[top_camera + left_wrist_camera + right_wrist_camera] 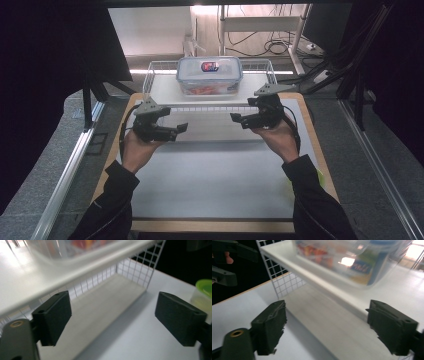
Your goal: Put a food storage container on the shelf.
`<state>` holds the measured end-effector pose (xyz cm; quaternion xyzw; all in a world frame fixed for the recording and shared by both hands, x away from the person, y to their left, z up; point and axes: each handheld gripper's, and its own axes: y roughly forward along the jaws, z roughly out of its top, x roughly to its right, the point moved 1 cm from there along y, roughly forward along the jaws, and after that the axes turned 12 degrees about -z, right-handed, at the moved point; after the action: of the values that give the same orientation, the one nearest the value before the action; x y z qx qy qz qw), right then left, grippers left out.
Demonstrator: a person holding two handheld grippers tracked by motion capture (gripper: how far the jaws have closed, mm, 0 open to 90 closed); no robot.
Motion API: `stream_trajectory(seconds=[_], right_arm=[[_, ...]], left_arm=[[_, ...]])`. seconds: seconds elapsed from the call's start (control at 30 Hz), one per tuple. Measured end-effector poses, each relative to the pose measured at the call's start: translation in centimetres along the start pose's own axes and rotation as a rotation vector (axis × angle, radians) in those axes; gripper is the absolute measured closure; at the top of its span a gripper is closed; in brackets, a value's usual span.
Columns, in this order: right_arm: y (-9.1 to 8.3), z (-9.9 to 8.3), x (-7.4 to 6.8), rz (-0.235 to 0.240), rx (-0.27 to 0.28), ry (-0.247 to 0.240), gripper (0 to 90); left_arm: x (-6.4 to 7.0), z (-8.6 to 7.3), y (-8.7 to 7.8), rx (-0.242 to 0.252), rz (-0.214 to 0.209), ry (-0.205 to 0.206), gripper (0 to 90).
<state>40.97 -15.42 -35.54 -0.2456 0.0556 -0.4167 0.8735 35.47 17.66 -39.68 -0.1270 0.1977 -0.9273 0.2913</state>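
A clear plastic box [209, 75] with a blue-rimmed lid and red and orange contents stands on the white top board of a wire rack [162, 90] at the far side of the table. My left gripper [175, 122] is open and empty in front of the rack's left end. My right gripper [241, 112] is open and empty in front of its right end. The left gripper [116, 317] looks under the top board [37, 277] along the lower level. The right gripper [327, 327] faces the box [344, 257] from just below the board's edge.
The white mat [210, 175] on the wooden table spreads between my forearms. A small green-lidded container [203, 290] sits near the table's right side, also green container [320, 176] beside my right sleeve. Black stands and cables surround the table.
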Motion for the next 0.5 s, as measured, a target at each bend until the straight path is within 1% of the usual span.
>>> stream_trajectory(seconds=[0.13, 0.2, 0.27, 0.4, 0.47, 0.5], right_arm=[[-0.5, -1.9, -0.8, 0.026, -0.004, -0.008, 9.0], [-0.7, -2.8, -1.1, 0.025, -0.008, -0.008, 7.5], [-0.9, -3.9, -1.4, 0.031, -0.016, -0.020, 6.2], [-1.5, -5.4, -1.8, 0.054, -0.023, -0.017, 5.1], [-1.9, -6.2, -1.9, 0.056, -0.027, -0.013, 4.6], [-2.0, -6.6, -1.9, 0.056, -0.022, -0.011, 4.1]], left_arm=[[0.9, -1.8, -0.3, -0.040, 0.016, 0.006, 9.0], [1.4, -2.7, -0.4, -0.059, 0.027, 0.011, 7.2], [1.9, -3.5, -0.5, -0.058, 0.033, 0.025, 6.3], [3.0, -5.3, -0.6, -0.055, 0.035, 0.063, 4.0], [3.4, -6.2, -0.7, -0.054, 0.039, 0.069, 3.2], [3.6, -6.6, -0.7, -0.044, 0.040, 0.061, 3.3]])
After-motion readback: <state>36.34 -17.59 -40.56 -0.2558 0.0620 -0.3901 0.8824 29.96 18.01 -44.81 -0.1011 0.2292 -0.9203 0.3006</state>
